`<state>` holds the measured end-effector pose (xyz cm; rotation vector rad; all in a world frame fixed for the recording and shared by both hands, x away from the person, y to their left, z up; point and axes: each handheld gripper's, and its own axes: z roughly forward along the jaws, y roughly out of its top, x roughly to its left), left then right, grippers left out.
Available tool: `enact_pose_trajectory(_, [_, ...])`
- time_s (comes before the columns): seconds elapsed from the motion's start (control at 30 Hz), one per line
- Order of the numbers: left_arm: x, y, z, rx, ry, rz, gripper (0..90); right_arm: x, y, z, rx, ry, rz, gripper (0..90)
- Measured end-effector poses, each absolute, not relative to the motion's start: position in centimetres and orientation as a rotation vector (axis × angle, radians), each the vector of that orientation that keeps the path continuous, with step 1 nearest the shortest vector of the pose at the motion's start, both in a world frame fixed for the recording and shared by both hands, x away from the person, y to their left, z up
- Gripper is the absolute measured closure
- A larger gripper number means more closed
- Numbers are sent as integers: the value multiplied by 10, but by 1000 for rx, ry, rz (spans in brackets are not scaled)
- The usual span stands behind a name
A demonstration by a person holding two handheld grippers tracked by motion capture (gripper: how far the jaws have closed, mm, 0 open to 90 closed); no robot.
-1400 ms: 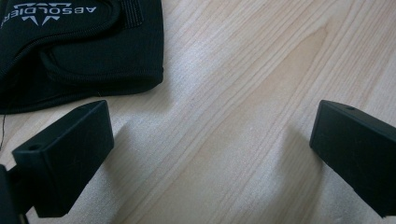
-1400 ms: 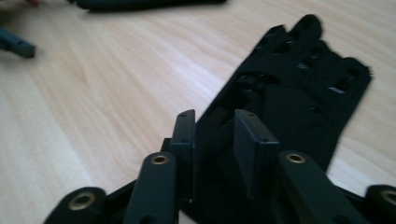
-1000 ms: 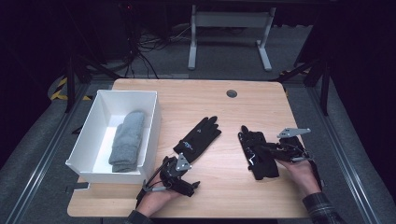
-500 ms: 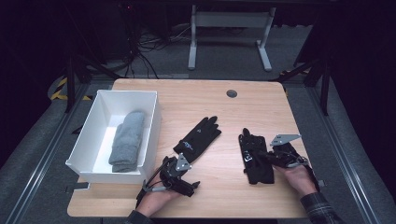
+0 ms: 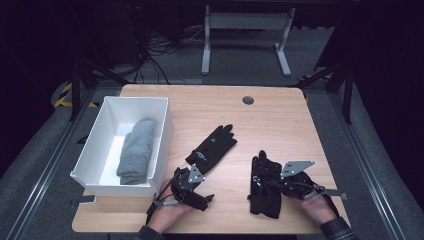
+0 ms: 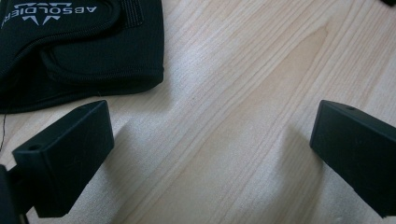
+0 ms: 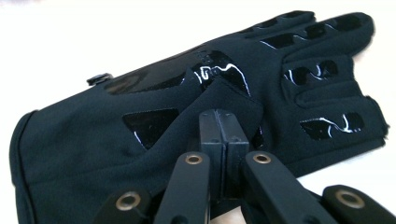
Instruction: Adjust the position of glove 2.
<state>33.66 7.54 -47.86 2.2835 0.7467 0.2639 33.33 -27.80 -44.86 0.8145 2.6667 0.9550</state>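
Note:
Two black gloves lie on the wooden table (image 5: 280,125). One glove (image 5: 212,147) lies mid-table, its fingers pointing away; its cuff (image 6: 70,46) carries white lettering. My left gripper (image 5: 192,181) (image 6: 210,149) stands open just short of that cuff, with bare wood between its jaws. The other glove (image 5: 262,197) (image 7: 93,130) lies palm up at the near right. My right gripper (image 5: 274,182) (image 7: 223,116) is shut on a pinched fold of this glove's palm fabric.
A white box (image 5: 165,125) stands at the table's left and holds a folded grey cloth (image 5: 136,150). A round cable hole (image 5: 248,100) sits near the far edge. A hand holds each gripper at the near edge.
The right gripper has moved left and toward the near edge, dragging the right glove with it, and its jaws have closed on the fabric. The left gripper stayed still.

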Motion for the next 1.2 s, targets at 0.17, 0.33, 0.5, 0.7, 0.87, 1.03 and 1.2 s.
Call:
enact_pose_trajectory(0.17, [337,75,-479,2284,746,264,0,324,-268,-449,772,2688,955,900])
enact_pose_trajectory(0.33, [337,75,-479,2283,746,263,0,322,-269,-441,749,2659,1022,900])
enact_pose_trajectory(0.5, [337,76,-479,2285,742,262,1,334,-248,-434,686,2650,1068,900])
enact_pose_trajectory(0.7, [337,76,-479,2286,739,262,1,360,-226,-441,695,2652,1031,900])
enact_pose_trajectory(0.87, [337,76,-479,2288,733,262,1,370,-219,-451,714,2671,967,900])
enact_pose_trajectory(1.03, [337,76,-479,2288,732,260,1,384,-217,-450,764,2613,922,900])
enact_pose_trajectory(1.2, [337,76,-479,2288,732,260,1,395,-221,-450,825,2568,894,900])
